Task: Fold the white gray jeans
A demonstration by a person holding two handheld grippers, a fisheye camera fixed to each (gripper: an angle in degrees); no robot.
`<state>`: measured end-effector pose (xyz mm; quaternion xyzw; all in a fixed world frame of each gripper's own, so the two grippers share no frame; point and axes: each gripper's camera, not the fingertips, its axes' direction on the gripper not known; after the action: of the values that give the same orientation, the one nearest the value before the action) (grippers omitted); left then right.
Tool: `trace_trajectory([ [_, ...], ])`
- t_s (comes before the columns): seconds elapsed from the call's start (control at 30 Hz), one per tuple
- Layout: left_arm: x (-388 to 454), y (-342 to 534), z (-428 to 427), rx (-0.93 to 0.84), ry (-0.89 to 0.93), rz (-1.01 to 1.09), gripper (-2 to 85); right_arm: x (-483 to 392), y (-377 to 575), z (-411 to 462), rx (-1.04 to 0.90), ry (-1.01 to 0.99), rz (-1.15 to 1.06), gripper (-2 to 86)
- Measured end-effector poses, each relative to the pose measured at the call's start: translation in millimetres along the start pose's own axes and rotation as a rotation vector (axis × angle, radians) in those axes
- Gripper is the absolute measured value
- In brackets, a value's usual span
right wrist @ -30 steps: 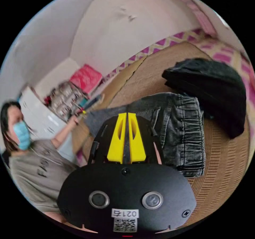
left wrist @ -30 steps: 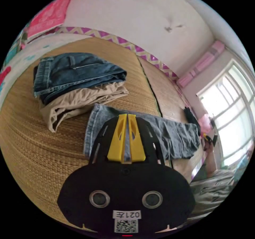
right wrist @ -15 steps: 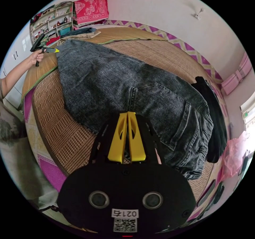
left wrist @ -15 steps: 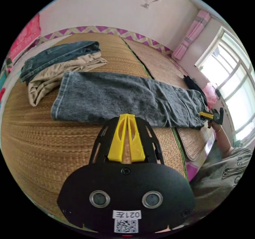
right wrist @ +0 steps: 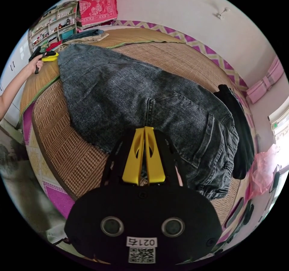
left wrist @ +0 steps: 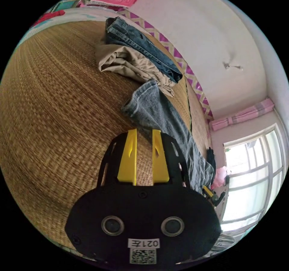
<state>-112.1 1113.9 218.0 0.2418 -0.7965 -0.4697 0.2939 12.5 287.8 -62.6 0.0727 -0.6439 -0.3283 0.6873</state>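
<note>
Two risks: left gripper point(left wrist: 143, 132), fingers apart over the woven straw mat point(left wrist: 60, 108), may miss the grey-washed denim jeans point(right wrist: 135, 102) hem; right gripper point(right wrist: 144, 129), fingers together at the near edge (grip unclear), may slip.

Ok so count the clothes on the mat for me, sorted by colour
Gray jeans: 1
Blue jeans: 1
Tan trousers: 1
Black garment: 1
Total: 4
</note>
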Motion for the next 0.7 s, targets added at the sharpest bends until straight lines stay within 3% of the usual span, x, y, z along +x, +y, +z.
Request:
trace_trajectory([
  [0.3, -76.1, -20.9, -9.9, 0.074, 0.328, -0.128, 11.0, 52.6, 3.0, 3.6, 0.035, -0.099, 0.094, -0.7],
  [0.7, -101.0, -49.0, -87.8, 0.176, 0.474, -0.13, 12.5, 114.3, 21.2, 5.8, 0.051, -0.113, 0.109, -0.7],
])
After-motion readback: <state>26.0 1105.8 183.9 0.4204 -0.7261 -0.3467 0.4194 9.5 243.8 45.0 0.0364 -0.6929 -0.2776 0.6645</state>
